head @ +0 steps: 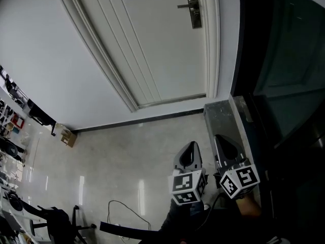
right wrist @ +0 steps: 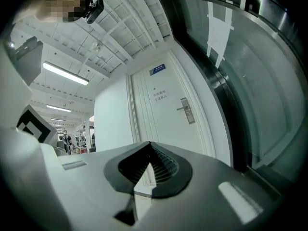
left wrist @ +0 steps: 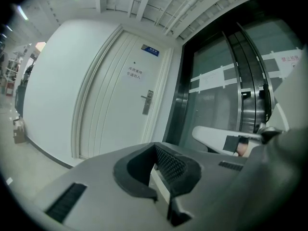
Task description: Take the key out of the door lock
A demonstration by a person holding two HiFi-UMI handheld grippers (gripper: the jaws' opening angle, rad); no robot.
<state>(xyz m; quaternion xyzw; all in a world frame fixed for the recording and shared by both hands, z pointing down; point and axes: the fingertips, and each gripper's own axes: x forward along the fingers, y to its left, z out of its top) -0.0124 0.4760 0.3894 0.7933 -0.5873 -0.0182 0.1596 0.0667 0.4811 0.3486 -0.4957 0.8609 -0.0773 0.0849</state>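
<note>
**key not visible yet, lock far from both grippers**

the key is too small to make out in any view. if it is there, it sits in the lock (head: 192,7), a dark plate with a lever handle (head: 183,6) at the right edge of the white door (head: 152,44), close to the frame. a stretch of pale floor (head: 127,151) lies between the door and the person, so the lock is well apart from both tools.

the left gripper (head: 191,150) and the right gripper (head: 225,147) are held low and side by side, pointing roughly toward the door. each has its jaws pressed together with nothing between them.

the task looks unstarted, and the whole approach is yet to be made. the risks, as i judge them:
- jaws that arrive closed would bump the key or plate instead of straddling the key.
- a thin key pinched off-centre could slip out and drop.
- pulling while the key is turned in the cylinder would jam it.
- the handle, close by the keyhole, may foul a jaw.
- the dark glass wall (head: 284,60) is near the right gripper, and a careless swing could knock it.
</note>
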